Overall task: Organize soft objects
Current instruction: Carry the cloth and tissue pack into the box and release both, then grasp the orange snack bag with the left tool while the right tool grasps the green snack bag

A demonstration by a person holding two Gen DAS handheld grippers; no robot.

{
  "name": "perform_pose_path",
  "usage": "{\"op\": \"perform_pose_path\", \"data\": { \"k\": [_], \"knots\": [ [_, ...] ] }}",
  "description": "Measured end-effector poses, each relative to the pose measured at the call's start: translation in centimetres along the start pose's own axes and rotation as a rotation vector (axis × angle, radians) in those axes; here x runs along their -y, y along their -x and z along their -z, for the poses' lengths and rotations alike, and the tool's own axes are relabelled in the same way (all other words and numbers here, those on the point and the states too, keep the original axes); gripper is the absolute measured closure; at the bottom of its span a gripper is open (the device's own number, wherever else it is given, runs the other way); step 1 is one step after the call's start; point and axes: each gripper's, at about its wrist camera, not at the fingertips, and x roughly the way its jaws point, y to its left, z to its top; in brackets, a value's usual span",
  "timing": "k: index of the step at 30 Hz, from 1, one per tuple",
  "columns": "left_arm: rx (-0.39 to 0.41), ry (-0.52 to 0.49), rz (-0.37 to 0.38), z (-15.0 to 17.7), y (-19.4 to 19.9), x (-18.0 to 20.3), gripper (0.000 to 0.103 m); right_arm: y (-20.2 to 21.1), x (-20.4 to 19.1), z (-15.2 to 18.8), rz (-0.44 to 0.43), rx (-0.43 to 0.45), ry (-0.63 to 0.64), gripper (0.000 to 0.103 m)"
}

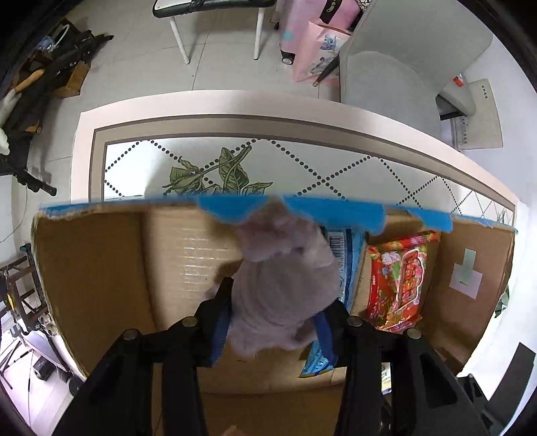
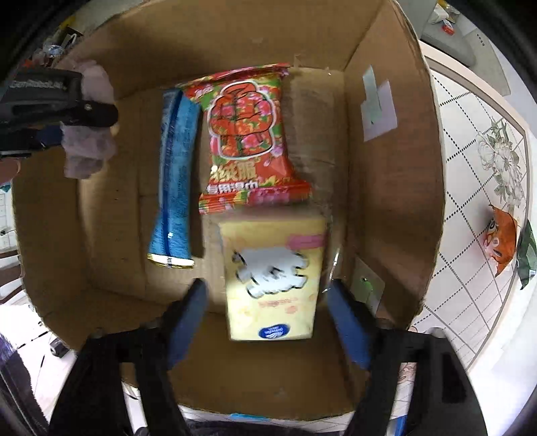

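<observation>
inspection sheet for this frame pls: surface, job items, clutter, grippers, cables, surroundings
Surface: patterned table with leaf print; open cardboard box on it.
Job's things: red wipes pack, blue pack and yellow tissue pack lying in the box; lilac fuzzy cloth held above it.
Clutter: orange packet on the table outside the box.
Grippers: left gripper shut on the lilac fuzzy cloth; right gripper open, fingers either side of the yellow tissue pack, contact unclear.
Cables: thin lines on the floor at far left, too small to identify.
Surroundings: grey chair, pink bag, white-legged stool, tiled floor.
</observation>
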Motion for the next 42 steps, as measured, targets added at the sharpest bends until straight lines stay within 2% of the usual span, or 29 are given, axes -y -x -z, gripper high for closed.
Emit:
{"op": "perform_pose_path", "data": {
  "k": [4, 8, 12, 14, 21, 29, 34, 42],
  "knots": [
    [0.021, -0.002, -0.004, 0.1, 0.9, -0.2, 0.045, 1.3, -0.4, -0.1, 0.011, 0.024, 0.009, 0.017],
    [0.056, -0.002, -0.023, 1.1, 2.3, -0.4, 0.012, 2.7, -1.0, 0.3, 0.009, 0.049, 0.019, 0.014],
    [0.085, 0.006, -0.017, 2.9, 3.7, -0.8, 0.01, 4.6, -1.6, 1.7, -0.004, 0.092, 0.029, 0.005],
    [0.105, 0.01, -0.013, 4.3, 4.5, -1.0, 0.004, 5.3, -1.6, 2.2, -0.009, 0.113, 0.023, 0.003],
    [0.191, 0.007, -0.001, 9.8, 7.4, -0.6, 0.004, 8.0, -1.6, 4.5, 0.0, 0.196, 0.037, 0.003],
    [0.326, -0.029, -0.007, 17.0, 11.9, 1.0, 0.004, 11.2, -0.9, 9.7, -0.02, 0.277, 0.064, 0.003],
    [0.392, -0.04, -0.055, 20.7, 13.9, 1.6, 0.004, 12.9, 0.1, 12.2, -0.059, 0.319, 0.055, 0.003],
    [0.431, -0.051, -0.064, 23.3, 15.4, 4.1, 0.004, 15.5, 2.0, 14.7, -0.128, 0.366, 0.071, 0.003]
  ]
}}
